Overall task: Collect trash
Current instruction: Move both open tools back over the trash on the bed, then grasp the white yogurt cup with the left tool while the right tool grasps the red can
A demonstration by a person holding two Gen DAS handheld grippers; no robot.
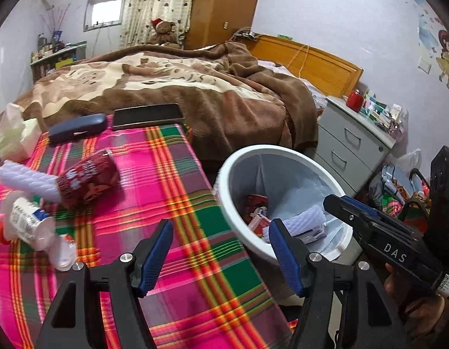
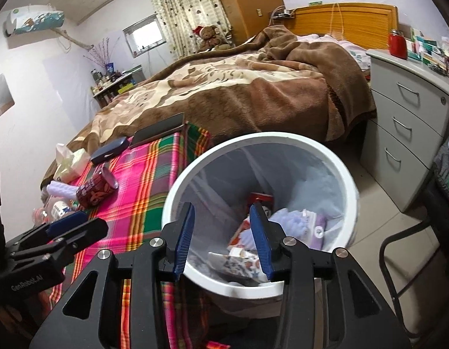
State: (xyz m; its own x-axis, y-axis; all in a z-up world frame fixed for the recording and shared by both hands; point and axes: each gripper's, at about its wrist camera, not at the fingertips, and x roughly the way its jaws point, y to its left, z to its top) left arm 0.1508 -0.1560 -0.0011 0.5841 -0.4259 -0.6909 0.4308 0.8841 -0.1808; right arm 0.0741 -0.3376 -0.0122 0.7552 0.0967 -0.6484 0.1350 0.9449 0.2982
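Over the round white plastic bin your right tongs hang spread and empty, wrappers and cartons lying in the liner below. Your left tongs are spread too, pinching nothing, above the pink plaid worktop. At ten o'clock lie a red printed paper cup and a crushed clear plastic bottle.

White capitals "DAS" stand on the black body of the right gripper, seen from the left wrist. "GenRobot.AI" stands on the black body of the left gripper, seen from the right wrist. Other labels are illegible.
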